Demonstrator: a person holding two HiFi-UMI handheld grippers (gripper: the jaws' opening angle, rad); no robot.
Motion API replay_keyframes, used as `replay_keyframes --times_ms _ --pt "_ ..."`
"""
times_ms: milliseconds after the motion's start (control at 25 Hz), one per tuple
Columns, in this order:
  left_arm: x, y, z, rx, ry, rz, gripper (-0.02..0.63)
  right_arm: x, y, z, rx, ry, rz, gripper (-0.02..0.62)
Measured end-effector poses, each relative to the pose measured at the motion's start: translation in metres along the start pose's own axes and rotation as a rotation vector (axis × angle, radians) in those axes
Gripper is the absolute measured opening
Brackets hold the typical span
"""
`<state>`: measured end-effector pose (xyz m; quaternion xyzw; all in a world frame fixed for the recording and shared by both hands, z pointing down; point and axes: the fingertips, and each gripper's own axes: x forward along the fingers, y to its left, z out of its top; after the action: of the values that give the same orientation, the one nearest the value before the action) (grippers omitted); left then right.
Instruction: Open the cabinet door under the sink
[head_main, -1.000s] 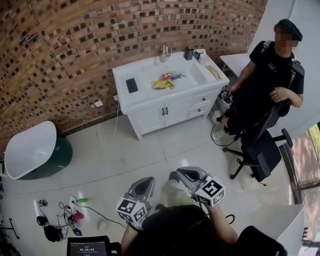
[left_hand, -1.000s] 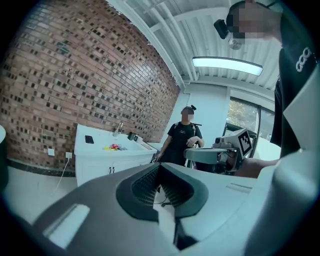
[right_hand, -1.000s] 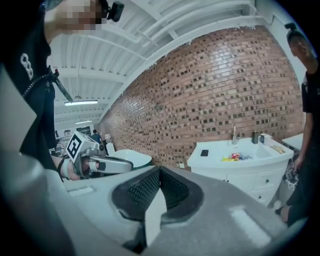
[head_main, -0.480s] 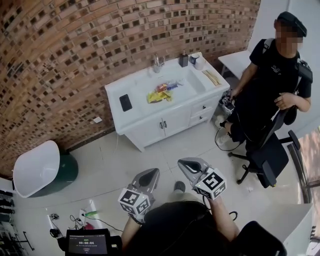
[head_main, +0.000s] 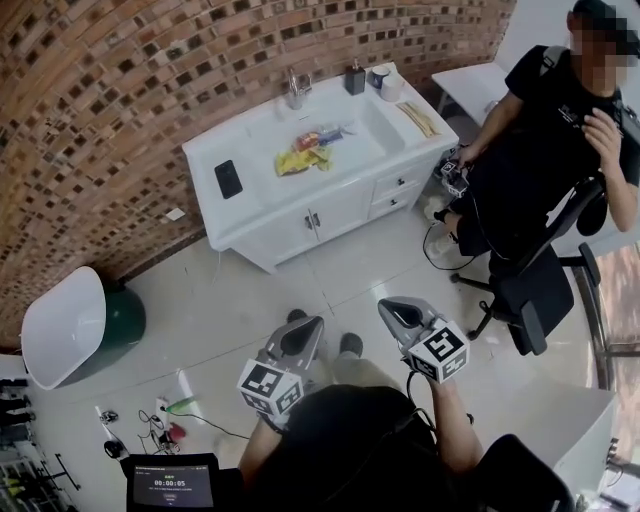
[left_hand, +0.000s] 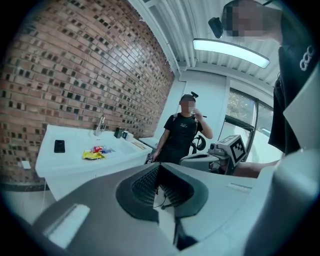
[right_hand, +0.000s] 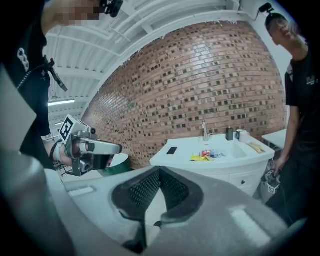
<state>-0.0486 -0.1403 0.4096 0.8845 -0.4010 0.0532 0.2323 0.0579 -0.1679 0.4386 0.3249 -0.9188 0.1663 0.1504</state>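
The white sink cabinet stands against the brick wall, and its two doors under the basin are closed, with small dark handles at the middle. It also shows in the left gripper view and in the right gripper view. My left gripper and right gripper hover side by side over the tiled floor, well short of the cabinet. Both are shut with nothing between the jaws. The left gripper view has its jaw tips meeting, and so does the right gripper view.
A person in black sits on an office chair right of the cabinet. A white tub and green bin stand at left. Cables and small items lie on the floor. A phone and snack packets lie on the counter.
The view has shifted, so the cabinet now sits higher and further left in the frame. Both grippers stay shut and hold their side-by-side pose. The seated person has raised a hand.
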Motion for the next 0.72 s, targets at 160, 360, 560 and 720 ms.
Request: replay_keyframes --times_ms 160,360,560,720 --pt "0.007 0.027 -0.015 -0.035 0.018 0.035 0.015 0.031 0.000 0.002 -0.022 0.023 0.047 -0.009" --pt "0.009 0.052 -0.015 -0.061 0.004 0.052 0.015 0.077 -0.005 -0.011 -0.036 0.092 0.062 -0.009" --pt "0.013 0.075 -0.022 -0.093 0.002 0.058 0.015 0.132 -0.028 -0.017 -0.034 0.110 0.020 -0.009" --pt "0.015 0.090 -0.042 -0.108 0.034 0.041 0.015 0.174 -0.044 -0.028 -0.022 0.112 -0.033 -0.009"
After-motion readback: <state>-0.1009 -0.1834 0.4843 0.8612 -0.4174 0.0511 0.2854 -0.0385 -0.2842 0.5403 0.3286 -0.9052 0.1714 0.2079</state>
